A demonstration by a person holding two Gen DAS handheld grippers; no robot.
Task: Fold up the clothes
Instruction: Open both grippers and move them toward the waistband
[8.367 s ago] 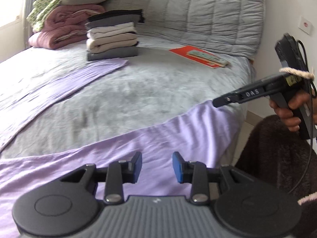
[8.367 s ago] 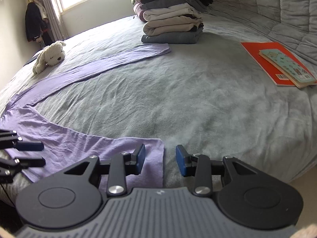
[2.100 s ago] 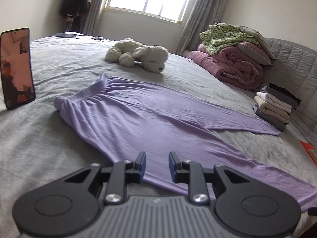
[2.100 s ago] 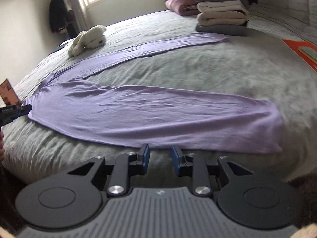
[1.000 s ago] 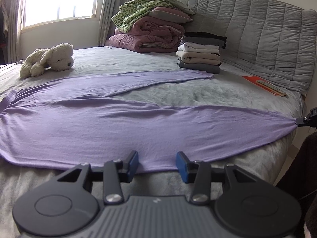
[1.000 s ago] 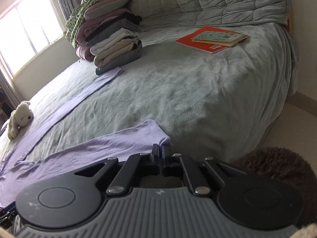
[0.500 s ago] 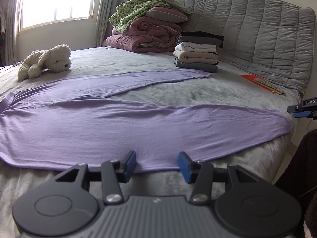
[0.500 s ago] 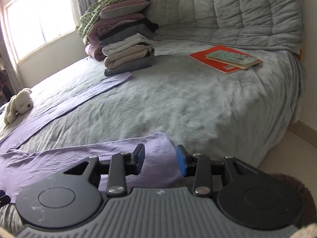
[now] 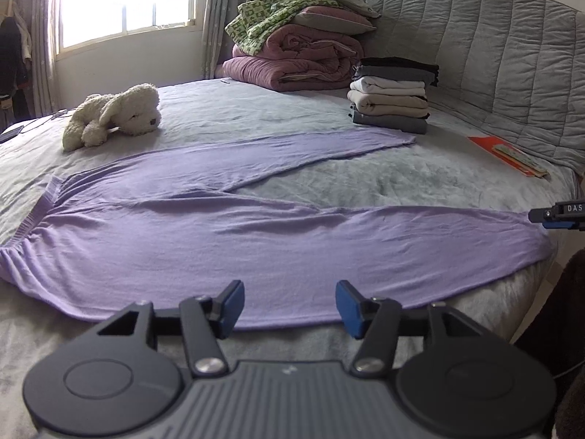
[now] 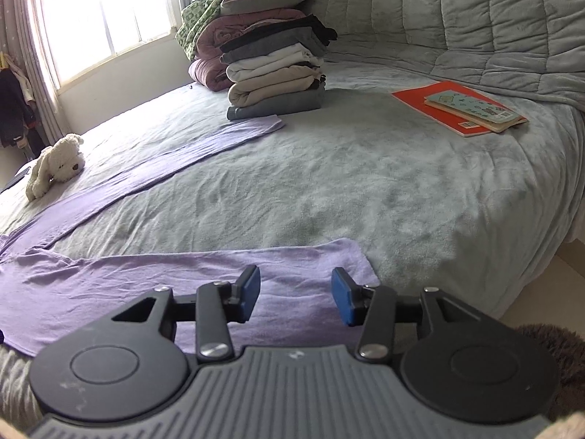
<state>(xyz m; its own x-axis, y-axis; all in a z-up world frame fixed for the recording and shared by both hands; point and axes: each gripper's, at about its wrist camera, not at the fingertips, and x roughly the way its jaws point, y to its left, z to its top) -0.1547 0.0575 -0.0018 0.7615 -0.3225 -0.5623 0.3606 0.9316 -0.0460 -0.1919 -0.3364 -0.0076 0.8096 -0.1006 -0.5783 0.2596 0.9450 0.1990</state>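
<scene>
Lilac trousers (image 9: 256,230) lie spread flat across the grey bed, waistband at the left, one leg running toward the folded stack, the other along the near edge. My left gripper (image 9: 289,305) hovers over the near hem of that leg, jaws opening, nothing between them. In the right wrist view the cuff end of the near leg (image 10: 256,267) lies under my right gripper (image 10: 296,298), whose jaws are opening too and hold nothing. The right gripper's fingertips (image 9: 548,216) show at the far right of the left wrist view, beside the cuff.
A stack of folded clothes (image 9: 393,95) stands at the far leg's end, rolled blankets and pillows (image 9: 296,47) behind it. A plush dog (image 9: 113,115) lies at the left, books (image 10: 464,108) at the right. The bed edge drops to the floor (image 10: 548,285) on the right.
The right gripper was shut on the cuff and has let it go, opening wide. The left gripper has opened further and risen a little. The trousers lie still.
</scene>
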